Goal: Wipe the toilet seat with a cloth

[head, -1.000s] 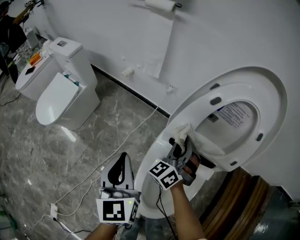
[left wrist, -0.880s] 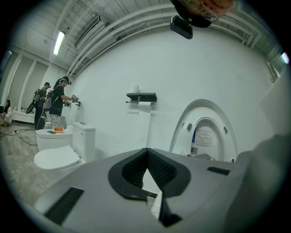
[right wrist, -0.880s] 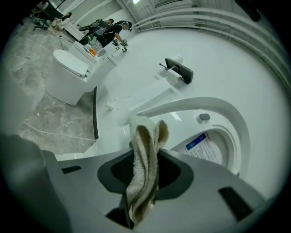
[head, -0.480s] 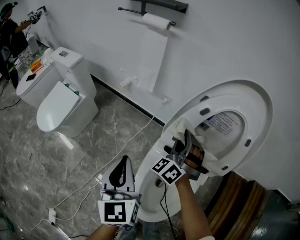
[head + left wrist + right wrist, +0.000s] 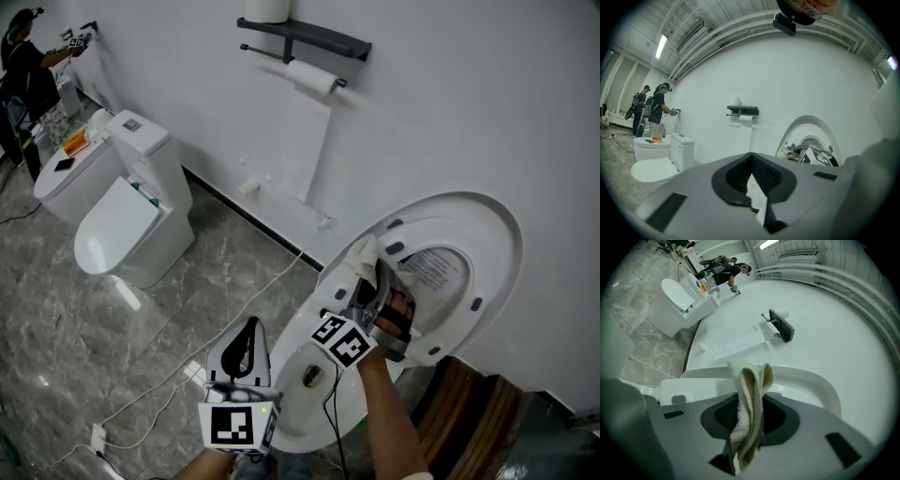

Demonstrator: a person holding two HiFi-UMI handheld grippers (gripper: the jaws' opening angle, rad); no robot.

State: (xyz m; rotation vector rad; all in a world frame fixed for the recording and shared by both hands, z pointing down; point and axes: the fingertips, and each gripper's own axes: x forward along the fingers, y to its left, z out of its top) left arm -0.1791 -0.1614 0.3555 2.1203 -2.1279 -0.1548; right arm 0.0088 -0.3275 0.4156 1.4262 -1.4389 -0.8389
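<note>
Cloth (image 5: 749, 394) is a pale folded towel, pinched in my right tongs (image 5: 373, 281), pads pressed on it, with its top end sticking up past the tips. In the head view the cloth sits against the near left edge of the raised toilet seat (image 5: 478, 281), which stands upright against its lid by the white wall (image 5: 450, 112). I cannot tell how hard it presses on the seat. The seat's underside faces me, with dark bumpers on the ring and a printed sticker showing through the opening. The toilet bowl (image 5: 300, 412) is open below, just under my right forearm. My left tongs (image 5: 246, 342) are pressed together with nothing between them, held low over the floor (image 5: 75, 319) to the left of the bowl, apart from the seat. The floor is grey marble tile with a white cable (image 5: 187, 361) running across it. A second toilet (image 5: 122, 225), lid down, stands well apart at the left by the same wall. A paper roll (image 5: 311, 77) hangs under a dark shelf (image 5: 300, 36) on the wall above, with a strip of paper trailing down. Two people (image 5: 656, 105) stand in the far corner. There is something brown and ribbed (image 5: 469, 403) at the lower right, and I cannot tell what it is.
</note>
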